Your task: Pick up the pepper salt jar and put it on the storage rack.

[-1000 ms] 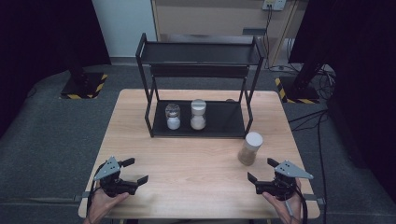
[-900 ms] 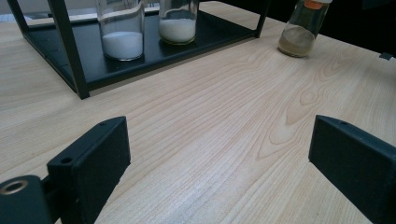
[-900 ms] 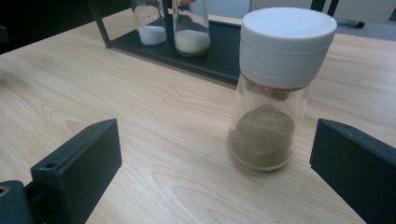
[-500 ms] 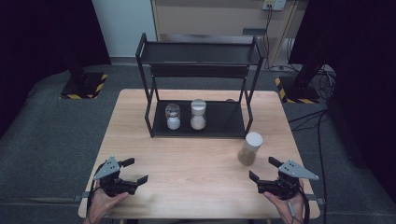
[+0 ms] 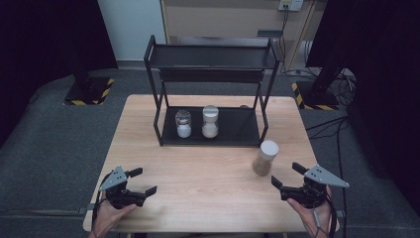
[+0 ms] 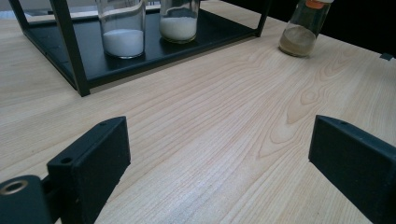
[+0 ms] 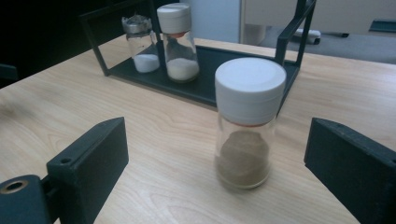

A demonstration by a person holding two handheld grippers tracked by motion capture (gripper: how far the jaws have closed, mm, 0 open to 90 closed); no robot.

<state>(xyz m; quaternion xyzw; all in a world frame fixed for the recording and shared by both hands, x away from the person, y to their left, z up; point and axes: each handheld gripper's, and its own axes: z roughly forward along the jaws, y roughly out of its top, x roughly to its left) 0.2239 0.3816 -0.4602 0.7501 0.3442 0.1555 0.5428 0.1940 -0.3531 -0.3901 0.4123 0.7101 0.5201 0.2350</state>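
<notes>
In the left gripper view the tops of all three jars are cut off by the upper edge, and the brown-powder jar is seen only from its orange collar down, at about 1 o'clock. In the right gripper view the same jar is slightly blurred low down, so where its base meets the surface is hard to make out; the upper shelf of the black rack is cut off there too.

In the high view the brown-powder jar is seen upright on the surface, just outside the rack's front right post, at about 11 o'clock from the right gripper and near it. The right gripper's fingers are spread wide and have just been closing a little; the jar is framed in the gap between them but farther off, untouched by either.

The left gripper is held low at the near left corner of the surface, well apart from the jar. Its fingers are spread wide with bare wood between them.

On the lower shelf of the rack two jars of white powder are seen: a metal-capped jar and, just beside it, a white-lidded jar. The rack's right post stands close behind the brown-powder jar.
</notes>
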